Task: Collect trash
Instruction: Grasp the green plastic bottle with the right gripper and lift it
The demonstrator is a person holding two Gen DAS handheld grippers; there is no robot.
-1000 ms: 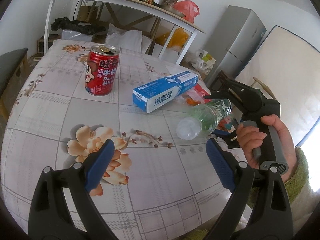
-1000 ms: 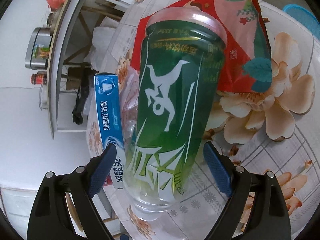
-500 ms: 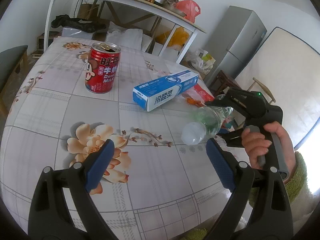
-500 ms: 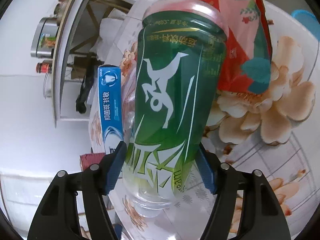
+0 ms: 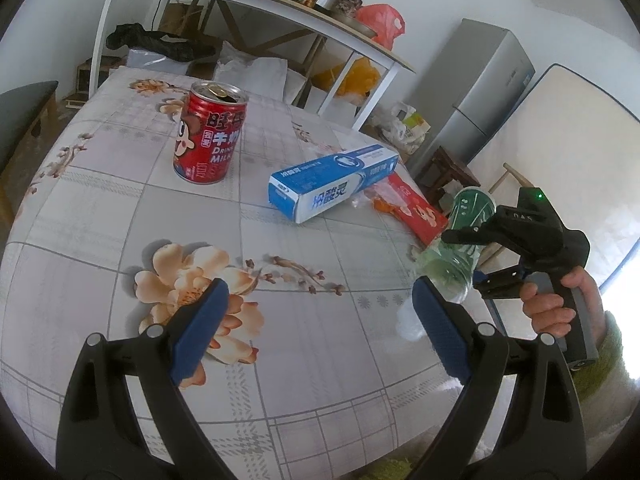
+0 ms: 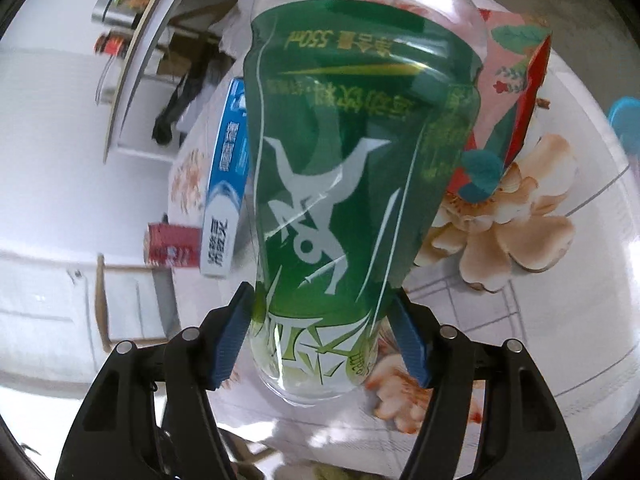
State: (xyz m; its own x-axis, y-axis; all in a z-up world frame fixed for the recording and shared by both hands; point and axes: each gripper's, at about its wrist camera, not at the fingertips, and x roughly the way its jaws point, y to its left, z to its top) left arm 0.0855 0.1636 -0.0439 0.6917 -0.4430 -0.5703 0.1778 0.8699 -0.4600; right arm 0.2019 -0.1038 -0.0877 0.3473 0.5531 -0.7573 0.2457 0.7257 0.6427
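Floral tablecloth (image 5: 120,208); right tool (image 6: 326,336) clamped on green bottle (image 6: 352,168); left tool (image 5: 316,328) agape, empty.

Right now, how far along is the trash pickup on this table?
Done: nothing visibly binned; no bin shows. In hand: the right gripper is shut on the green-labelled plastic bottle. Left: the red milk can, the blue toothpaste box and the red wrapper lie on the table. The left gripper is open, holding nothing.
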